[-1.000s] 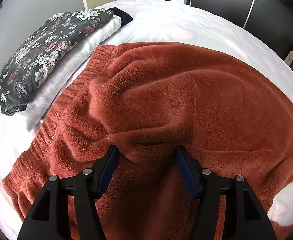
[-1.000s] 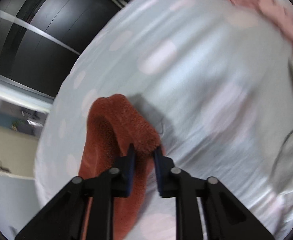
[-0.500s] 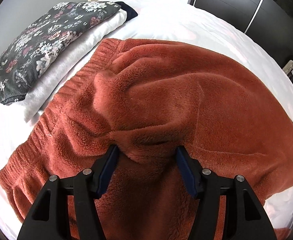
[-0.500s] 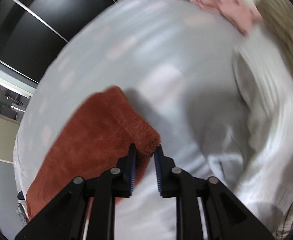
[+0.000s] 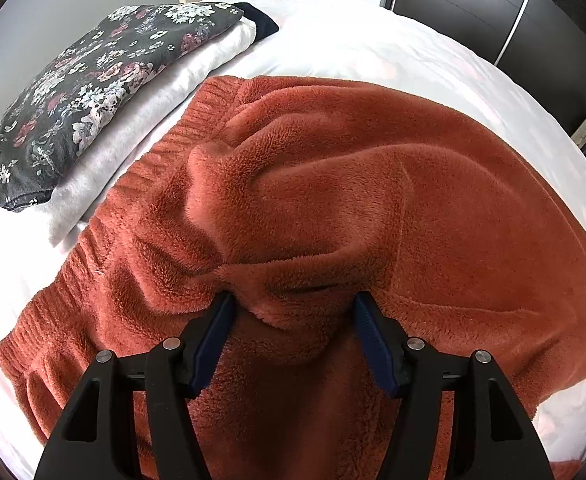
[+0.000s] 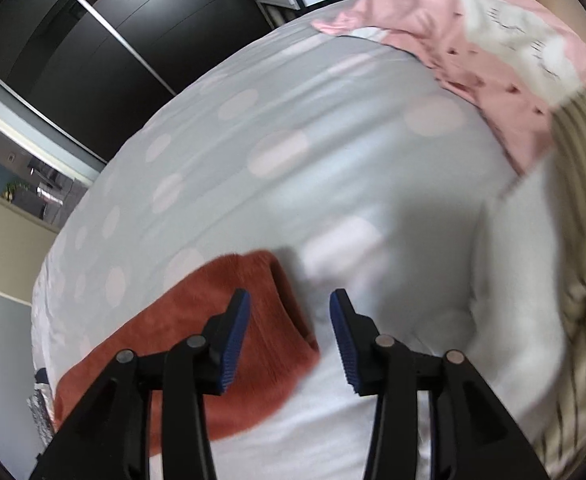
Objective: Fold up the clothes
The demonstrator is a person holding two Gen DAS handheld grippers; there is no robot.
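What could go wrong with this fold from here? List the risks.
1. The left gripper holds a thick bunch of the rust fleece garment; lifting now may drag the laid part askew.
2. The right gripper, its jaws opening, has let go of the fleece end, which may slump unevenly.
3. The fleece lies close to the folded floral stack and could nudge it.

Black tongs (image 5: 293, 312); blue ribbed pads (image 6: 233, 340); silver screws.
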